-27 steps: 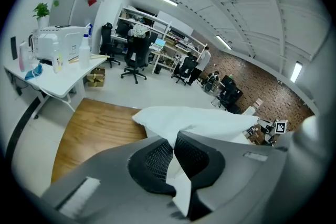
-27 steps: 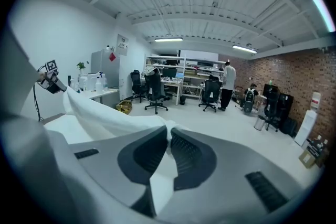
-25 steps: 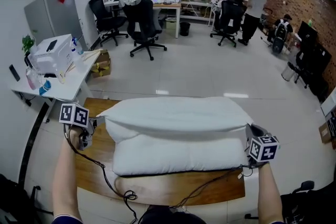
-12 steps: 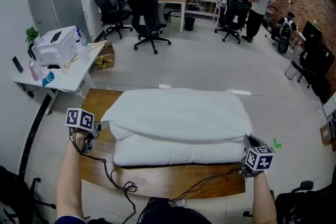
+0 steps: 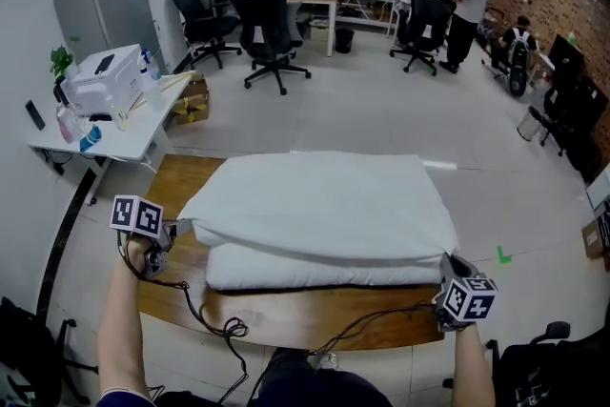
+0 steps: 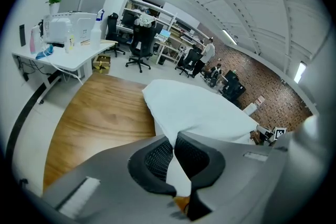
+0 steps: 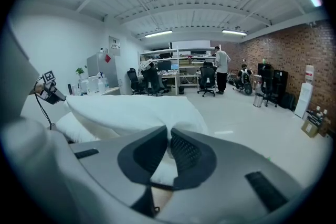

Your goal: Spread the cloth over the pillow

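Currently left hand-held gripper (image 5: pixel 173 232) and right hand-held gripper (image 5: pixel 448 264) each pinch a near cloth (image 5: pixel 324 200) corner. Pillow (image 5: pixel 315 267) front edge uncovered; open tabletop (image 5: pixel 179 178) on its left.

wooden table (image 5: pixel 286 317) here, rounded near edge, standing on the pale floor (image 5: pixel 381 119). the pillow (image 5: pixel 315 266) lies flat on it and fills most of the top. bare wood shows at the left and near edge, where black cables (image 5: pixel 202 321) trail across.
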Demonstrator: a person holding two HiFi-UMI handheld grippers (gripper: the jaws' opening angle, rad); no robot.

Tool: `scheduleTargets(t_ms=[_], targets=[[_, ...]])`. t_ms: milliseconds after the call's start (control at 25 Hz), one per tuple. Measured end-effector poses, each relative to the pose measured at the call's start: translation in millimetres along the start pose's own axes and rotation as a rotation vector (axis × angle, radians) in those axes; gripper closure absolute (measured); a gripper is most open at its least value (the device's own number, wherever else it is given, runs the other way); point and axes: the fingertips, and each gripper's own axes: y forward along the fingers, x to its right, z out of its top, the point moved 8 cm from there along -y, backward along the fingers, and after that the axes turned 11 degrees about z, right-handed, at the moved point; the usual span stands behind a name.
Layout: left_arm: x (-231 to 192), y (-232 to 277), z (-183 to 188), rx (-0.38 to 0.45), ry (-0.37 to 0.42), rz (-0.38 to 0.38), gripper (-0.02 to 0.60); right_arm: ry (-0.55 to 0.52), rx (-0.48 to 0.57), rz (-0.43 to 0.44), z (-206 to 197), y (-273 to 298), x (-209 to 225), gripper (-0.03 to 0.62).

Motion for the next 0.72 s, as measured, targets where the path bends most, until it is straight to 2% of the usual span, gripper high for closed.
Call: scheduleTargets(t_ms=[280,440,600,720], targets=[[0.3,-6.5,-14.0,-0.021,0.005,0.022,0.568,0.064,-0.022,0.009,-38.4,-15.5,-7.6,0.556],[0.1,-4.3,-25.0,-0.038,0.003,0.051,0.568,0.057,-0.044,0.007,-54.3,-15.3,-9.1,0.556],[5.8,-3.6,-33.1,-0.017,-0.002,0.091,0.563,0.041,-0.061,0.001,-63.9,-13.9,-3.9,0.556],[7.4,-3.6,-32.0,0.01,0.038,0.107,0.554,0.031,-0.072,-0.014,-64.5,-8.2,-2.2,0.553]])
